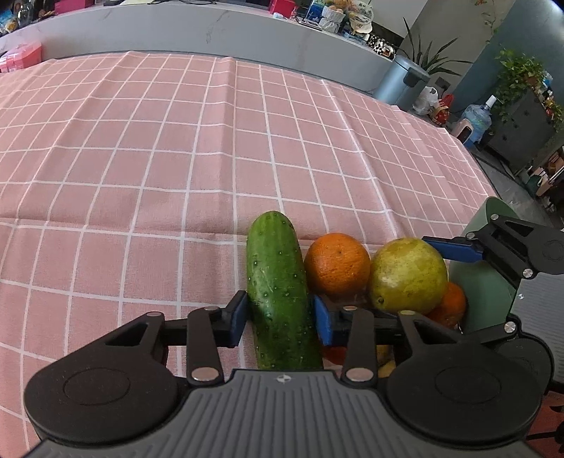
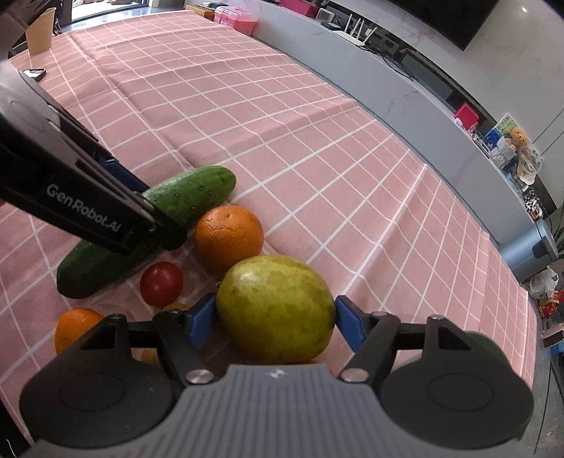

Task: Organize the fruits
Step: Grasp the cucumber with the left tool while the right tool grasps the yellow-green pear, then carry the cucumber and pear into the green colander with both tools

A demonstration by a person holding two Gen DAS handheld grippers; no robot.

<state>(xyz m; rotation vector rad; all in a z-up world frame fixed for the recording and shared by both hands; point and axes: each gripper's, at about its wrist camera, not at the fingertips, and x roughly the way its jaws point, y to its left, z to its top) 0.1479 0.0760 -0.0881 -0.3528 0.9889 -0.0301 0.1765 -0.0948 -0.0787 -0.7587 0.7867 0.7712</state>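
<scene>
My left gripper [image 1: 280, 319] is shut on a green cucumber [image 1: 276, 289] that lies on the pink checked cloth [image 1: 141, 158]; the cucumber [image 2: 190, 192] also shows in the right wrist view. My right gripper [image 2: 276, 322] has its blue pads against both sides of a large yellow-green fruit [image 2: 276, 308], also seen in the left wrist view [image 1: 407, 274]. An orange [image 2: 229, 236] lies between the two, with a red tomato [image 2: 161, 283] and a smaller orange [image 2: 75, 327] nearer me.
A green container [image 1: 483, 271] stands at the cloth's right edge. A paper cup [image 2: 40, 31] and a small dark object [image 2: 33, 74] sit at the far left. A grey counter [image 1: 211, 31] runs behind the table.
</scene>
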